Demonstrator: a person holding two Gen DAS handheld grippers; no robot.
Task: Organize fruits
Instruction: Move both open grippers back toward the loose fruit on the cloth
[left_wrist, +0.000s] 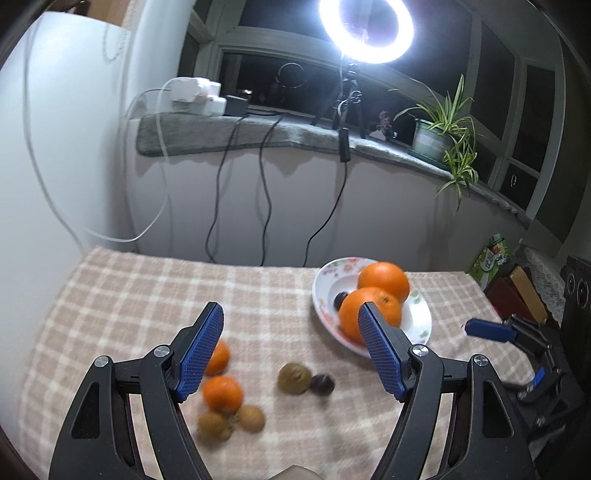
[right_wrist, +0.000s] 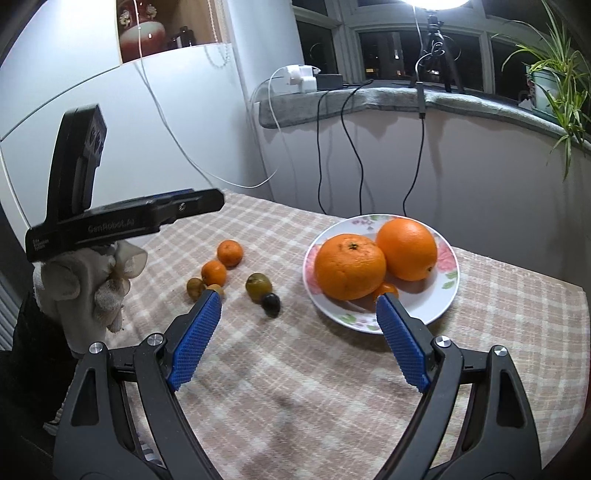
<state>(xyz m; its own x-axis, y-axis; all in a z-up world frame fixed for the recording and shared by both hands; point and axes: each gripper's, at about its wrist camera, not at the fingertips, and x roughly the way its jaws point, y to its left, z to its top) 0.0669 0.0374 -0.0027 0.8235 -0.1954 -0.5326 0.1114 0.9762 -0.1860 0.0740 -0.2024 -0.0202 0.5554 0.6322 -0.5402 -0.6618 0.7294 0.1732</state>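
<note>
While both grippers hang empty with jaws wide apart, left gripper (left_wrist: 290, 336) and right gripper (right_wrist: 299, 317), two oranges (right_wrist: 349, 266) sit stem-end up on the plate (right_wrist: 448, 291); small fruits (right_wrist: 258, 286) lie scattered left on the table (right_wrist: 295, 387).

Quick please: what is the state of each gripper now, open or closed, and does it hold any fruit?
Left gripper: open, holding nothing.
Right gripper: open, holding nothing.
</note>
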